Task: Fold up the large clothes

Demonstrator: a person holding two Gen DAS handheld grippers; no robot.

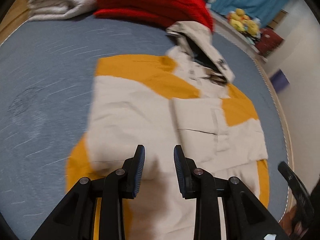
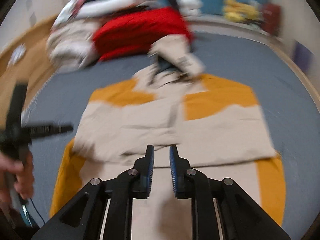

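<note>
On the blue-grey bedsheet sits a big cream and mustard-yellow hooded jacket, spread flat with its hood pointing up toward the far end of the bed. Looks like both sleeves are already folded in over the body, so you get this cream rectangle with yellow patches peeking out at the shoulders and along the lower edges.

Behind it there's a folded red knit and a fluffy off-white folded sweater, so I'd guess those are done and this jacket is the one being worked on.

Tongs: the left gripper hovers over the lower part of the jacket with its jaws a narrow gap apart, nothing between them. The right gripper is the same deal from its own view: narrow gap, slightly tighter than the left, empty, hanging above the hem end. In the right view you can also see the person's hand holding the other tool at the left edge. Both pictures are pretty smeared, so fine detail is a wash.

My read: sleeves-in step is finished, and the next bit is the lengthwise fold, hem up toward the hood. That'd need both grippers down at the bottom corners, one each side, pinching all the layers together, then lifting evenly so the tucked sleeves don't slide back out. The fabric looks stiff-ish and padded, so it'll probably want pressing flat after.
</note>
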